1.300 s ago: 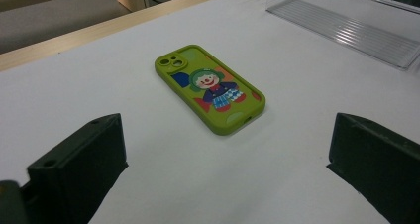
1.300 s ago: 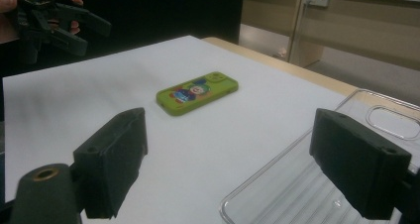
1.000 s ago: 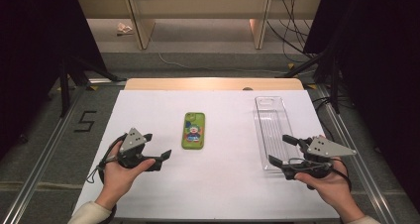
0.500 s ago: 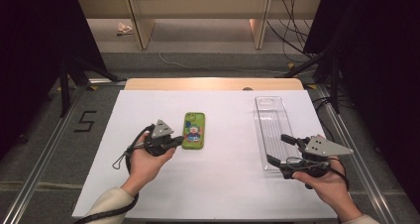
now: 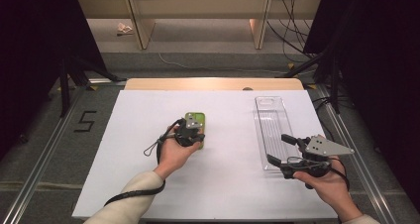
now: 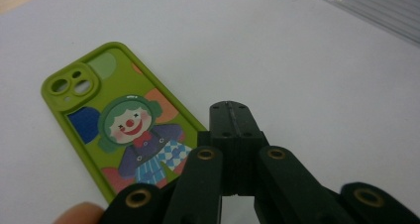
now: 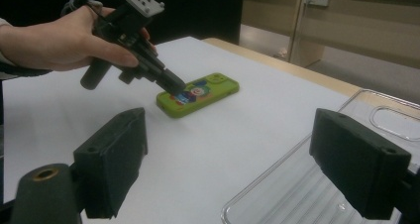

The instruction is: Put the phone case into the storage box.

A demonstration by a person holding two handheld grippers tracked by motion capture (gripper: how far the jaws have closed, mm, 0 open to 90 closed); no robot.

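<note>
A white counter [image 5: 223, 184] seen from above, with a person's forearms reaching in from the near edge, each hand holding a two-jawed tool.

A green phone case [image 5: 196, 121] printed with a cartoon clown lies flat, picture side up, a little left of the counter's middle. In the left tool's own view the case [image 6: 119, 130] shows its camera cut-outs at the far end and the clown's green hair, red nose and checked outfit.

The left tool [image 5: 194, 138] hangs over the near end of the case, tilted down toward it. Its jaws are pressed together with nothing between them, having just been closing. In the right tool's view, the tip of the left tool [image 7: 174, 87] appears to rest on or just above the case's [image 7: 208, 97] printed face; contact cannot be judged for sure from this angle.

A clear plastic tray [image 5: 272, 130], long and ribbed, lies lengthwise on the right side of the counter, well apart from the case.

The right tool [image 5: 283, 149] is held at the tray's near end, its jaws spread wide and gripping nothing. In its own view the two black pads [image 7: 119, 159] stand far apart, with the tray's rim [image 7: 277, 169] low between them.
</note>
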